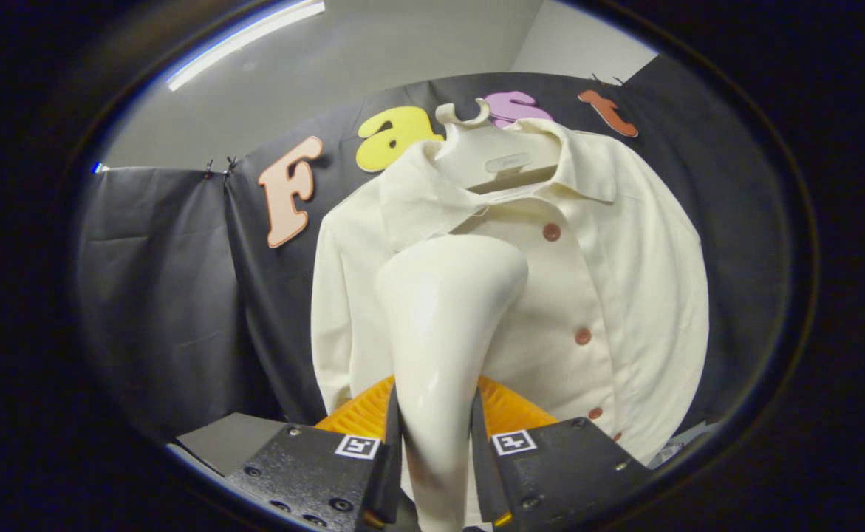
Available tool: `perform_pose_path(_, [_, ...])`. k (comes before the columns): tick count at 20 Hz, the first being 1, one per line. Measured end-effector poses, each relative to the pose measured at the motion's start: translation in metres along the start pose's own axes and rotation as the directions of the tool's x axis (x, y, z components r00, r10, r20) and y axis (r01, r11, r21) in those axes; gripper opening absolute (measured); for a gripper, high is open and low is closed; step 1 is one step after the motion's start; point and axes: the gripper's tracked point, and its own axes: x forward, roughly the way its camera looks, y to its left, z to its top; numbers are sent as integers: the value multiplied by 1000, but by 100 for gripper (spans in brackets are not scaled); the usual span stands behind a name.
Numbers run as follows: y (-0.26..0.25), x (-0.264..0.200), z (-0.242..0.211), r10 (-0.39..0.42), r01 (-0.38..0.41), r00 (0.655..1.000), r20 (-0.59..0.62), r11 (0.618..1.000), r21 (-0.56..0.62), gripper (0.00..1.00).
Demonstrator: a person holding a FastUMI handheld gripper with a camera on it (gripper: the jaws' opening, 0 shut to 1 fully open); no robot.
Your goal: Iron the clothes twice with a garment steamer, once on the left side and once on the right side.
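A cream button-up shirt (624,281) hangs on a pale hanger (502,162) against the black booth wall, with brown buttons (551,232) down its front. My gripper (436,436) is shut on the glossy cream handle of a garment steamer (443,318). The steamer rises from between the fingers, and its wide head lies over the shirt's left chest, just below the collar. I cannot tell whether the head touches the cloth.
Behind the steamer handle, just beyond the fingers, sits an orange ribbed object (510,410). A grey surface (233,440) lies low beside the left finger. Black cloth walls close in the booth behind and to the left.
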Motion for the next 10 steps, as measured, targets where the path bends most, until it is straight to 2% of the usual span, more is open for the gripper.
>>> perform_pose_path(5, [-7,-9,-36,6,-7,998,-62,1000,-8,41])
perform_pose_path(10, [-10,-18,-92,47,-44,992,-117,999,26,41])
